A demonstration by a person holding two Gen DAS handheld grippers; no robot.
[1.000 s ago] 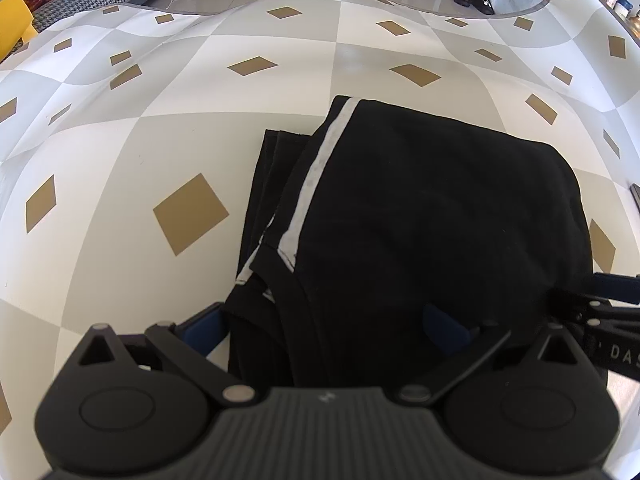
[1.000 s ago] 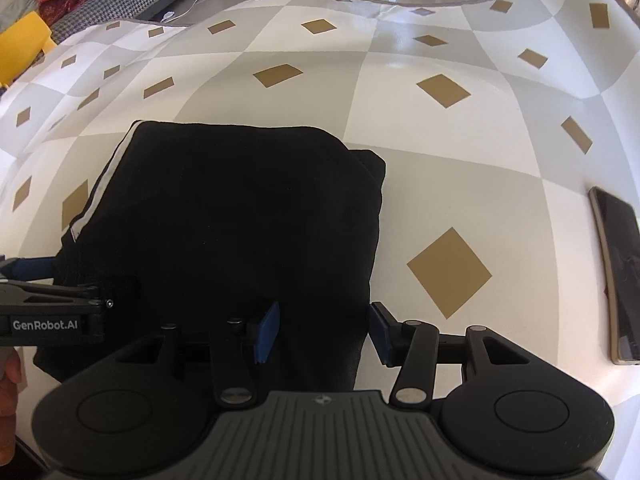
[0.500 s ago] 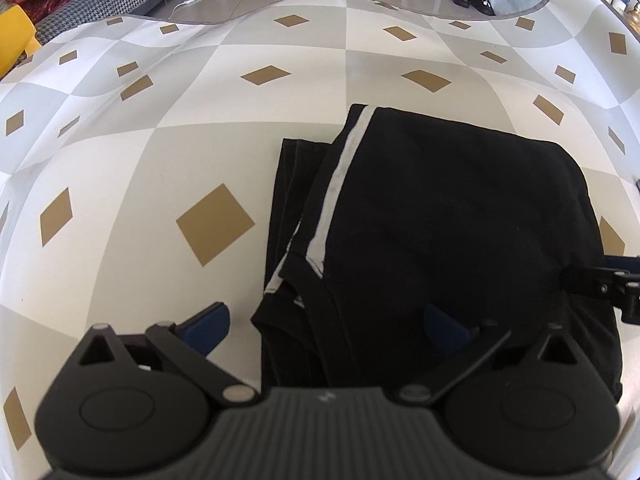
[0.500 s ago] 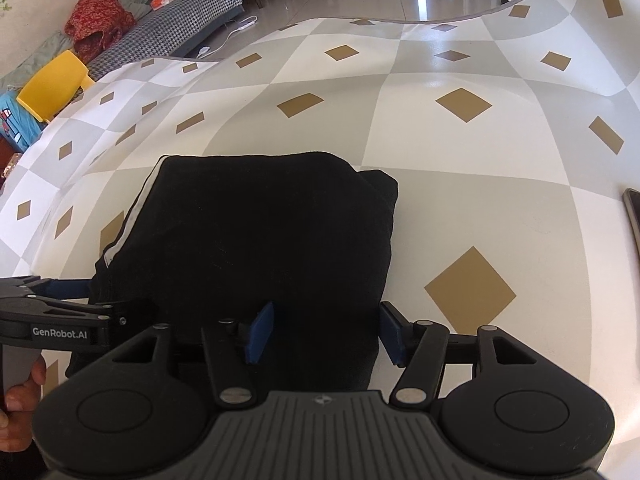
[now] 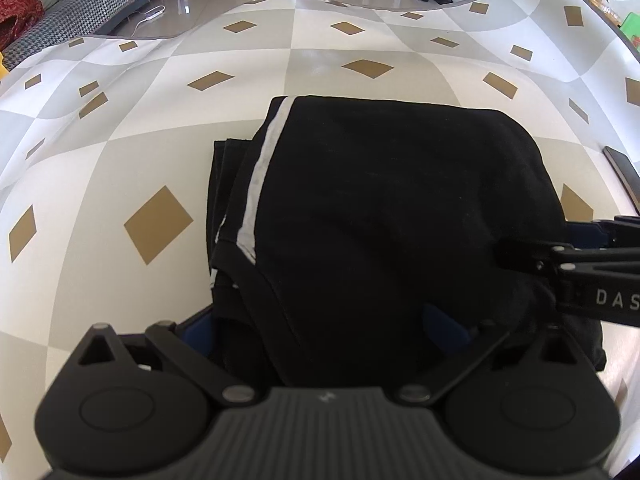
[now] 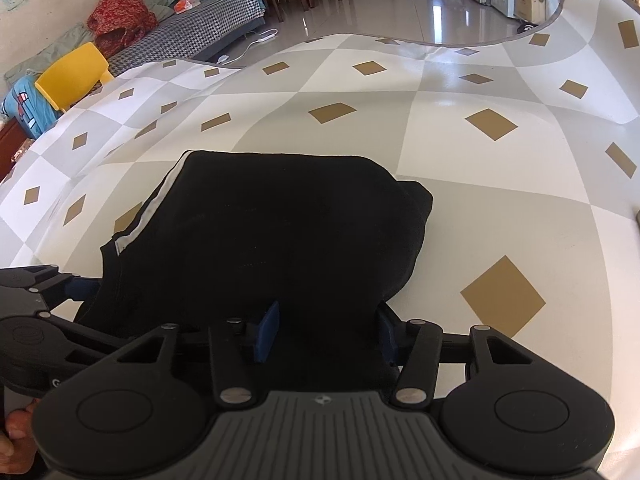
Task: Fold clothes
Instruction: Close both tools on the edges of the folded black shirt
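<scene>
— On the checked mat [image 5: 120,168], where does the garment sit?

— The folded black garment [image 5: 392,216] lies flat on it, its near edge right under my two tools. My left gripper [image 5: 324,322] straddles that near edge with its jaws wide and closing a little; the cloth runs between the blue pads [image 5: 444,322], but I cannot see them pressing on it.

— And the other one?

— My right gripper [image 6: 326,330] stands about half open over the near right corner and is closing too. Cloth lies between its fingers; whether it is pinched I cannot tell.

— What does each camera give you alone?

— The left view shows the white stripe [image 5: 262,172] down the garment's left side, the layers stacked beneath it, and a dark phone [image 5: 624,176] at the mat's right edge (only partly in view). The right view shows the rounded right corner of the fold, a yellow chair [image 6: 74,76] beyond the mat, and my hand [image 6: 16,436] on the left tool.

— Anything changed from a second ago?

— The garment lies as it did. The right view now takes in more of the room, and the phone has nearly slipped out of it.
</scene>
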